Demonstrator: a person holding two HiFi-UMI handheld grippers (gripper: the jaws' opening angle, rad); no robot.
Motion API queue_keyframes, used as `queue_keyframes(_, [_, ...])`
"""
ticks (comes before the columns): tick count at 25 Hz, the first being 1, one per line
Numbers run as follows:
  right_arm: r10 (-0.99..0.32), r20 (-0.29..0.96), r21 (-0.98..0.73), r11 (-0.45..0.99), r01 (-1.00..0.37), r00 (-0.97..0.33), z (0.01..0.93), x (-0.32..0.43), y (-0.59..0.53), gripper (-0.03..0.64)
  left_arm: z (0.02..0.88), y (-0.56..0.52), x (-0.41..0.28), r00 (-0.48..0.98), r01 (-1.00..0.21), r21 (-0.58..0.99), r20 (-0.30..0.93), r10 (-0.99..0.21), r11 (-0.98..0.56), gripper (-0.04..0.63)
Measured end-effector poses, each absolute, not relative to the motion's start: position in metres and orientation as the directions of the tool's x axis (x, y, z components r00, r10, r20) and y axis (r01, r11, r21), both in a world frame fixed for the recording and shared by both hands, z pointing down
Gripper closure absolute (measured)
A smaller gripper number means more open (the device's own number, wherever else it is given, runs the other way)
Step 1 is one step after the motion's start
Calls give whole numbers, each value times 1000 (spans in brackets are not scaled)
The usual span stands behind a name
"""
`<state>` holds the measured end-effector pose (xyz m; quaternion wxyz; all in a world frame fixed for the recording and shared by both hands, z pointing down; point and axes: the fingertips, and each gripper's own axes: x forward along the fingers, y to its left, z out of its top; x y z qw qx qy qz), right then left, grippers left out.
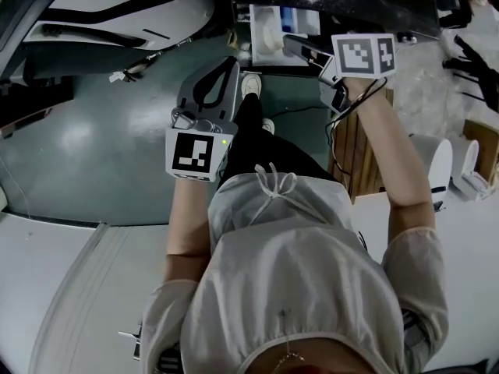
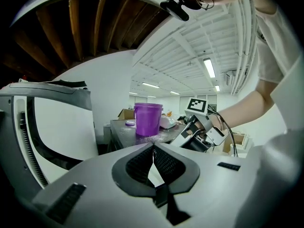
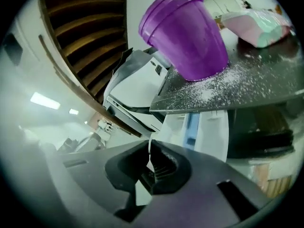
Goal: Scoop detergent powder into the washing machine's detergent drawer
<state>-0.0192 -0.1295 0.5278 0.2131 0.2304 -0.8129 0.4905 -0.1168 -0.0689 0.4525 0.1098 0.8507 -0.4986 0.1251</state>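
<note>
A purple detergent tub (image 3: 190, 32) stands on a dark counter (image 3: 237, 89) dusted with spilled white powder; it also shows in the left gripper view as the purple tub (image 2: 148, 119). Below the counter the white detergent drawer (image 3: 202, 127) with a blue compartment is pulled out of the washing machine (image 3: 135, 91). In the head view the drawer (image 1: 273, 31) lies just ahead of my right gripper (image 1: 290, 45). My right gripper (image 3: 150, 152) is shut and holds nothing. My left gripper (image 2: 153, 150) is shut and empty too, and hangs lower over the floor as the left gripper (image 1: 222, 72).
A pink and green bag (image 3: 259, 25) lies on the counter beside the tub. The washing machine's white body (image 1: 117, 6) fills the upper left. A wooden crate (image 1: 355, 150) and white objects (image 1: 437, 162) stand at the right. My legs and shoes (image 1: 251, 86) are below.
</note>
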Motion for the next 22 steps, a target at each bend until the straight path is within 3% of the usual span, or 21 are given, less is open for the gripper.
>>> queue_keyframes(5, [-141,693,-477,646,-596,-707,545,-32,-127,607,457,-66,-120,461,-883,73,317,-829,-464,572])
queue_keyframes(13, [-155,785,-292,761,-579,-600,562,-38,-122,607,462,-60,-127,445,-892,62,281,-850,-447,572])
queue_keyframes(22, [-284,840,43,884,-465,-463,557,-43,-119,607,460,-48,-128,446,-892,50,256,-858,-449,572])
